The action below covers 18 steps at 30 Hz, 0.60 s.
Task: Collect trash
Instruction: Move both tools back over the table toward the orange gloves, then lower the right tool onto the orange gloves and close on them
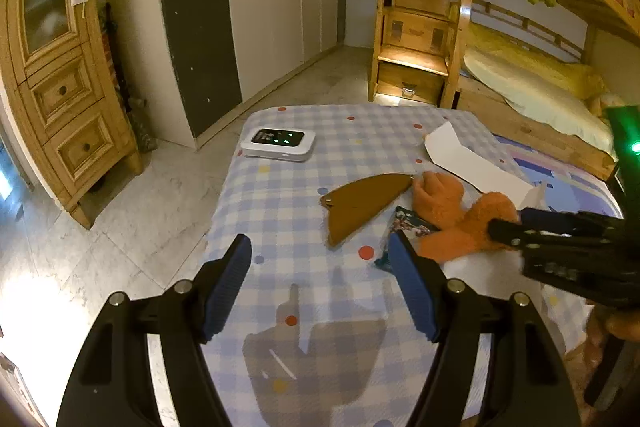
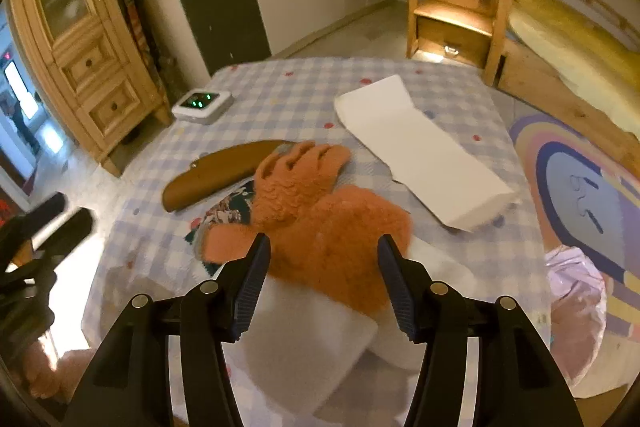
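**A:** so where's the trash at? I see a checked cloth on the desk point(image 1: 280, 211) and lots of stuff.

**B:** middle-right of it. Orange fuzzy gloves point(image 2: 320, 211) lie on a printed wrapper point(image 2: 224, 215), brown half-moon pouch point(image 1: 364, 207) just left of them, folded white paper point(image 2: 420, 155) on the far right, white tissue point(image 2: 304, 339) at the near edge.

**A:** and the grippers?

**B:** left hand-held gripper point(image 1: 320, 283) hangs open over bare cloth, nothing in it. Right hand-held gripper point(image 2: 322, 279) is open too, over the gloves and tissue, gripping nothing. A white gadget point(image 1: 278, 143) with green lights sits far left.
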Available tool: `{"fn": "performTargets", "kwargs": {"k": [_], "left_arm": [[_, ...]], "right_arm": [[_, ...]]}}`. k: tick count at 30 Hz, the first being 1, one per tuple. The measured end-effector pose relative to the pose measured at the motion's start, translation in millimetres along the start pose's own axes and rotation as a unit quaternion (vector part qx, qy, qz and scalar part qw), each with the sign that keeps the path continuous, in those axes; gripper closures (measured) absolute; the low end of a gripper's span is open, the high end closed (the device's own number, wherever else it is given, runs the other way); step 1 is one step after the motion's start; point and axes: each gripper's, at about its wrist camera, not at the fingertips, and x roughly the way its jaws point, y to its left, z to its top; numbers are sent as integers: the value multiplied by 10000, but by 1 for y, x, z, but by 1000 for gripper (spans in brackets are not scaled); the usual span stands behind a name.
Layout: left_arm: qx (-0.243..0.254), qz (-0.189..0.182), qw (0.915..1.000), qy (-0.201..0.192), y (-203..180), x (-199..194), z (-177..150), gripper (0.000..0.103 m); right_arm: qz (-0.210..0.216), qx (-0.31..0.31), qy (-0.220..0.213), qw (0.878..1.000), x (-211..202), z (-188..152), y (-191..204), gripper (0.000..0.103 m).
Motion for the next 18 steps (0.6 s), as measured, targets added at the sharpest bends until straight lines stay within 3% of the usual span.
{"fn": "performTargets", "kwargs": {"k": [1, 4, 6, 11, 18], "left_arm": [[2, 20, 10000, -5, 1, 0, 0, 34], [-12, 10, 10000, 35, 7, 0, 0, 34], [-23, 12, 10000, 64, 10, 0, 0, 34], [6, -5, 10000, 66, 13, -1, 3, 34], [152, -168, 9997, 61, 4, -5, 1, 30]], "right_arm": [[-37, -72, 81, 9999, 7, 0, 3, 50], [-176, -190, 84, 9996, 11, -2, 7, 80], [-204, -250, -74, 9995, 5, -1, 9, 88], [4, -42, -972, 9953, -50, 17, -1, 89], [41, 165, -1714, 9851, -121, 27, -25, 90]]}}
